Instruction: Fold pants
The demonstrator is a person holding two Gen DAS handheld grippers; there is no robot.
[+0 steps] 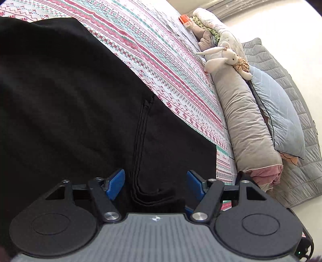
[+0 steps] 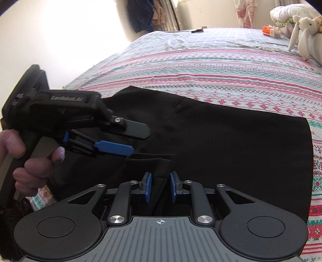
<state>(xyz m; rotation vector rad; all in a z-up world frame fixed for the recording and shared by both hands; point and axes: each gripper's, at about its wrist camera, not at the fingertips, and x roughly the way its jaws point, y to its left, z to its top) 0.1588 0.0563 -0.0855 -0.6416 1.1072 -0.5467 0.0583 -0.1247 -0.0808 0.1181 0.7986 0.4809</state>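
Black pants (image 1: 70,104) lie folded flat on the patterned bedspread (image 1: 161,60); they also show in the right wrist view (image 2: 231,145). My left gripper (image 1: 156,182) is open, its blue pads either side of the layered hem edges (image 1: 153,198). In the right wrist view the left gripper (image 2: 136,141) shows from the side, over the pants' near edge. My right gripper (image 2: 160,187) is open with a narrower gap, its pads astride a black fabric edge (image 2: 159,167), not clamped on it.
A rolled grey quilt (image 1: 245,125), a blue pillow (image 1: 281,112) and a white plush rabbit (image 1: 223,60) lie along the bed's right side. An orange item (image 2: 268,30) and a small dark object (image 2: 198,30) sit at the far end. Clothes (image 2: 142,16) hang by the wall.
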